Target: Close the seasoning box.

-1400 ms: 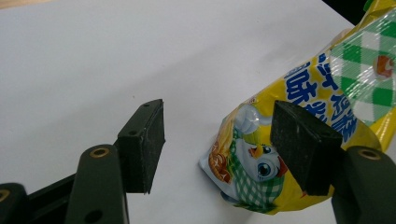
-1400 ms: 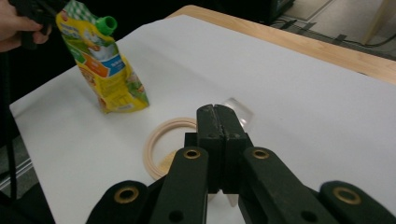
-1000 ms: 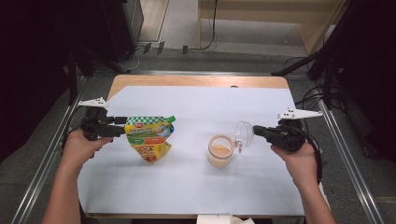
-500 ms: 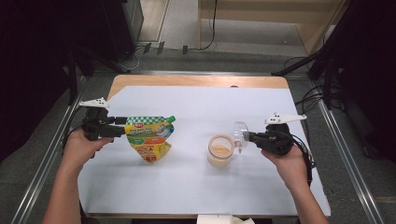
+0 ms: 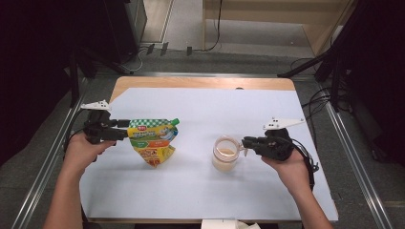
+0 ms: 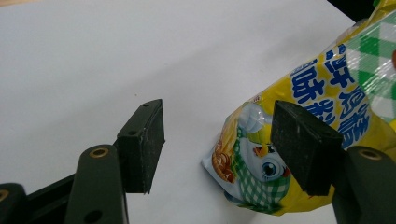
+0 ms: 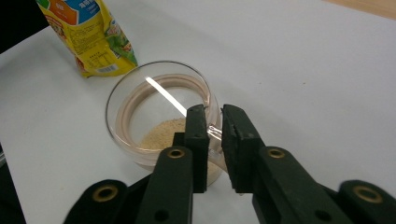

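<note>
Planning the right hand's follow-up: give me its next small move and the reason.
Probably back the right gripper off the glass mug: its jaws have just been opening around the handle, and the mug stands upright on the table with powder inside.
</note>
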Motion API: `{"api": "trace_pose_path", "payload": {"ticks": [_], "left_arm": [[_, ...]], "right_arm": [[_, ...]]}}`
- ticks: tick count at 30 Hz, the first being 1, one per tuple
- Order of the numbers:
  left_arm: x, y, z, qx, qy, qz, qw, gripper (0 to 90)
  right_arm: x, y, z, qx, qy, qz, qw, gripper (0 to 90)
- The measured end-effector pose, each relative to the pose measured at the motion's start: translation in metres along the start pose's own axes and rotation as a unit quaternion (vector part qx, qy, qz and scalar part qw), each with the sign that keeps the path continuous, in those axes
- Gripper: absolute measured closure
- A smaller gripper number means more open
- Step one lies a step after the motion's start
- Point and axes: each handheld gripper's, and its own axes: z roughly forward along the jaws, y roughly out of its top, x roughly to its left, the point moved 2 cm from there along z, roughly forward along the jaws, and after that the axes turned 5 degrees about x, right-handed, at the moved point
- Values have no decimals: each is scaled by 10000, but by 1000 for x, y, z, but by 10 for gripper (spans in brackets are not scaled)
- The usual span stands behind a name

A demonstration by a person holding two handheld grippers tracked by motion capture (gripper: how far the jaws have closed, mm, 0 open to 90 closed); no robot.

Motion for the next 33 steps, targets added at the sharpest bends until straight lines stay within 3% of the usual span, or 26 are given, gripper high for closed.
{"api": "trace_pose_path", "payload": {"ticks": [4,6,7,10,17,20,28,33], "left_arm": [[0,0,0,10,12,3,10000,361],[0,0,0,3,8,2,10000,361],[0,0,0,9,12,-2,10000,361],[0,0,0,10,16,-11,10000,360],[1,-1,0,18,28,-25,10000,361],[2,-2,1,25,41,-43,10000,361],[4,-4,2,53,50,-84,9999,360],[6,-5,4,100,62,-103,9999,357]], "right_arm": [[-6,-2,-1,-34,-76,22,10000,707],[-10,-4,-1,-57,-123,73,9999,629],[-15,-6,-1,-78,-225,94,9997,532],[-20,-8,-1,-91,-326,104,9994,482],[-35,-16,-1,-184,-344,302,9988,427],[-40,-19,1,-248,-443,247,9984,406],[-56,-30,9,-347,-596,500,9964,311],[-65,-37,12,-276,-860,393,9951,285]]}}
